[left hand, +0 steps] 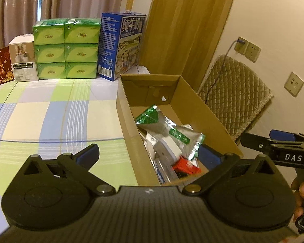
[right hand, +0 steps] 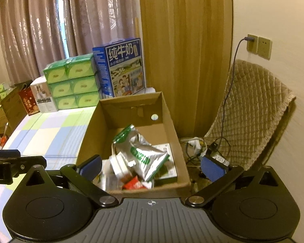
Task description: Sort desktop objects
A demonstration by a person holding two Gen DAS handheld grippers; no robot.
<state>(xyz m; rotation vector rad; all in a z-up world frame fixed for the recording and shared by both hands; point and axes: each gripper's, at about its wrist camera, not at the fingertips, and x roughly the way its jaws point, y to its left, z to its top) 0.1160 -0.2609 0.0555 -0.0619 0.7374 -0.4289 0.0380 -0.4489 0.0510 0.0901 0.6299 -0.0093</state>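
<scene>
An open cardboard box (left hand: 194, 101) (right hand: 91, 129) stands on the checked tablecloth at the table's right edge. It holds a silver and green foil bag (left hand: 168, 129) (right hand: 143, 151), a white roll (right hand: 117, 166), a red packet (left hand: 186, 167) (right hand: 133, 185) and a flat white box (right hand: 168, 162). My left gripper (left hand: 150, 155) is open and empty, straddling the box's near left wall. My right gripper (right hand: 152, 166) is open and empty above the box's near end. It also shows at the right edge of the left wrist view (left hand: 273, 143).
At the back stand stacked green tissue packs (left hand: 65, 48) (right hand: 73, 81), a blue milk carton case (left hand: 121, 44) (right hand: 121, 66), a white box (left hand: 23, 60) and a red envelope (left hand: 3, 64). A quilted chair (right hand: 253, 111) with cables stands right of the table.
</scene>
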